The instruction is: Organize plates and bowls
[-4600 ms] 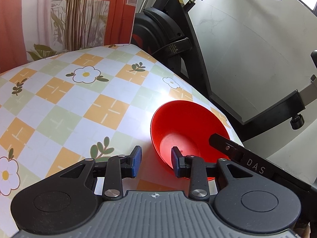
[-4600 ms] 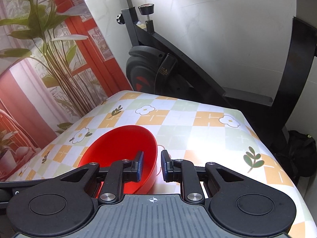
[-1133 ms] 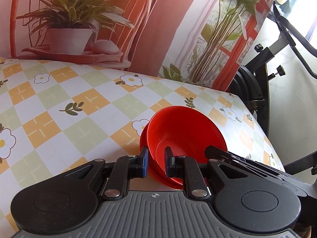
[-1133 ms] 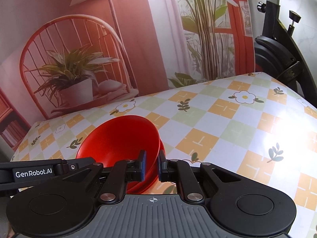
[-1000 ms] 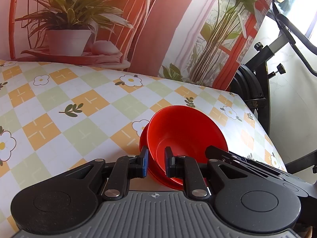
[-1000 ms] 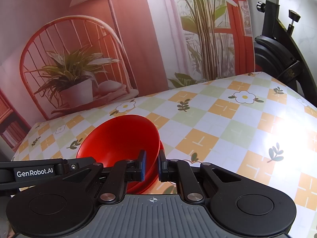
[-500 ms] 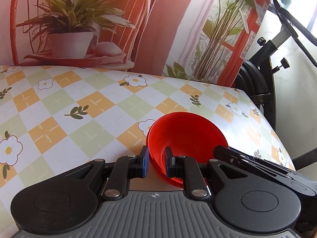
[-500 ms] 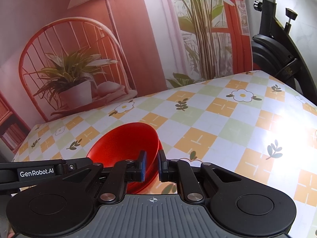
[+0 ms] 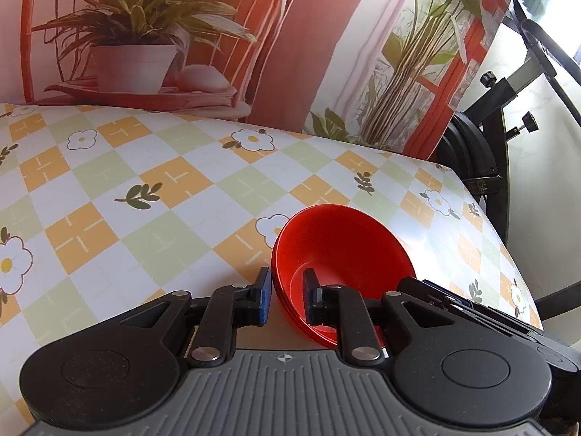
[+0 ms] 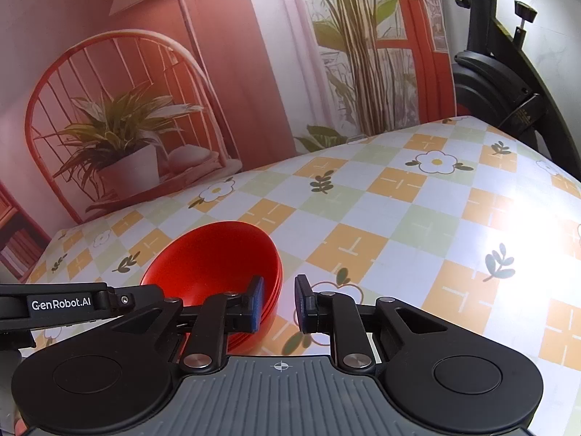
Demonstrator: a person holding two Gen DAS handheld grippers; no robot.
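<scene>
Surface: Spreading under everything is the surface [image 9: 152, 196], wearing a checked flower-and-leaf cloth; a printed backdrop of a chair and potted plant is standing behind it, and an exercise bike [image 10: 508, 83] is showing past its far right corner.

Bowl stack: The red bowls [image 9: 341, 250] are sitting nested on the surface, rims layered one inside another; how many there are is not showing clearly.

Left gripper: The left gripper [image 9: 287, 299] is straddling the stack's near-left rim, one fingertip outside the wall and one inside, with daylight showing on both sides, so it is reading as released, not clamping.

Right gripper: The right gripper [image 10: 277, 303] is standing slackened too, its left fingertip over the stack's right rim and its right fingertip over bare cloth.

Key relation: The stack is lying between the two tools, ahead-right of the left and ahead-left of the right; both are equally near.

View differences: The left wrist view is showing the bowls' inner floor; the right wrist view is showing the stepped outer rims.

Judgement: The nesting is looking finished, so backing away cleanly is probably what is coming.
</scene>
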